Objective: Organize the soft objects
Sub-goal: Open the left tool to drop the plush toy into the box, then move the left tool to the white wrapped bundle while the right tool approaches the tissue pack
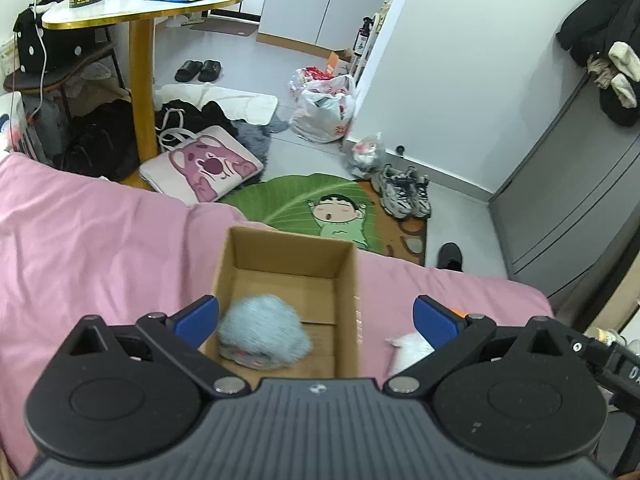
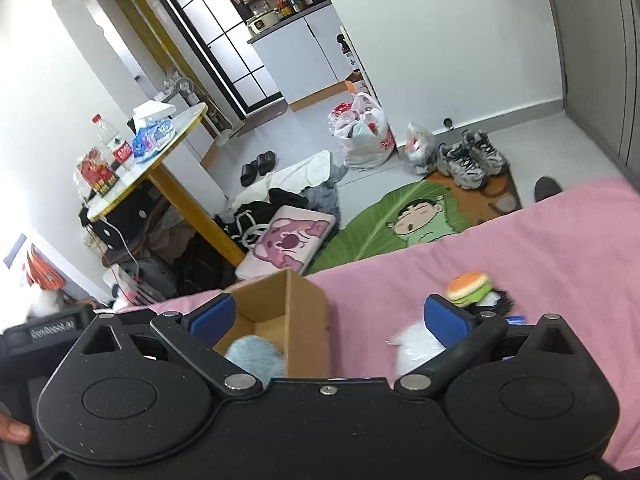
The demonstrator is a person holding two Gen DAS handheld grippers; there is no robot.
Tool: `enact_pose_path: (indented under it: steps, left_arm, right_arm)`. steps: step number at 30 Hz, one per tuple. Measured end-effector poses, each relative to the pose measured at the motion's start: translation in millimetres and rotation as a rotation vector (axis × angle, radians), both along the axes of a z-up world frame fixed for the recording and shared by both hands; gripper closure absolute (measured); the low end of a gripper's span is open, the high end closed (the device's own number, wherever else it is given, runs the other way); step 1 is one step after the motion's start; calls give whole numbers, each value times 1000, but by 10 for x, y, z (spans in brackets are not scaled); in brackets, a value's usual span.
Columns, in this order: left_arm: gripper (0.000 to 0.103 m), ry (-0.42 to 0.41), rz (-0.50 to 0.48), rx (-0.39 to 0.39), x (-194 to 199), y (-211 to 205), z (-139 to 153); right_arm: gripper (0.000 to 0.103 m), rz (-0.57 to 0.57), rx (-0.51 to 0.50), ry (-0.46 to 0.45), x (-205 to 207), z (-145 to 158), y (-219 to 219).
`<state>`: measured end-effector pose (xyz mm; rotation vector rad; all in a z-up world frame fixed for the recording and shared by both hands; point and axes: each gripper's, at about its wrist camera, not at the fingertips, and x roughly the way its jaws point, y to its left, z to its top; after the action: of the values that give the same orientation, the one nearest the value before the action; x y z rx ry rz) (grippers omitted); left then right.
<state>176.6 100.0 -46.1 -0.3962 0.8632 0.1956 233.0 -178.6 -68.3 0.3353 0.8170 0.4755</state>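
From the left wrist view, the left gripper (image 1: 316,312) hangs over the near end of the cardboard box (image 1: 346,276), its blue fingers spread wide apart with nothing between them. A fluffy blue-grey plush (image 1: 264,338) sits blurred at the box's near left corner, inside or just dropping in; which, I cannot tell. A white fluffy toy (image 1: 410,346) lies on the pink bedspread (image 1: 92,240) just right of the box, near the right finger. If the plush is being released, the sound way is to keep the jaws wide and lift straight up so the fingers do not catch the fur or nudge the box wall.

From the right wrist view, the right gripper (image 2: 328,316) also stands spread apart and empty, above the box (image 2: 308,312) and the bedspread (image 2: 540,240). The blue-grey plush (image 2: 256,354) shows at the box's near end; the white toy (image 2: 416,346) lies to the right, close by the right finger. A burger-shaped plush (image 2: 469,287) rests farther right, beside something dark. The white toy seems the likely next pick: straddle its middle and close gently.
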Motion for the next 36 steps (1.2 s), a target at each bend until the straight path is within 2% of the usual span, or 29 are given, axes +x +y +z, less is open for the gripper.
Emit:
enact_pose_path:
  steps: [5, 10, 14, 18, 22, 28, 36]
  left_arm:
    - [1, 8, -32, 35, -42, -247, 54]
    - [1, -2, -31, 32, -99, -428, 74]
    - [1, -16, -43, 74, -166, -610, 93]
    - [1, -26, -32, 54, -213, -720, 77]
    - [1, -36, -24, 65, -264, -837, 34]
    - [1, -9, -19, 43, -296, -988, -85]
    - [1, -7, -43, 79, -332, -1255, -239]
  right_arm:
    - [2, 23, -17, -12, -58, 27, -189]
    - [2, 40, -41, -32, -138, 35, -326]
    - [2, 52, -49, -46, -188, 41, -468]
    - [1, 86, -65, -70, -242, 56, -570]
    - [0, 102, -39, -43, -247, 1, -693]
    - [0, 100, -74, -34, -310, -75, -790]
    - [0, 80, -98, -12, -357, -196, -959]
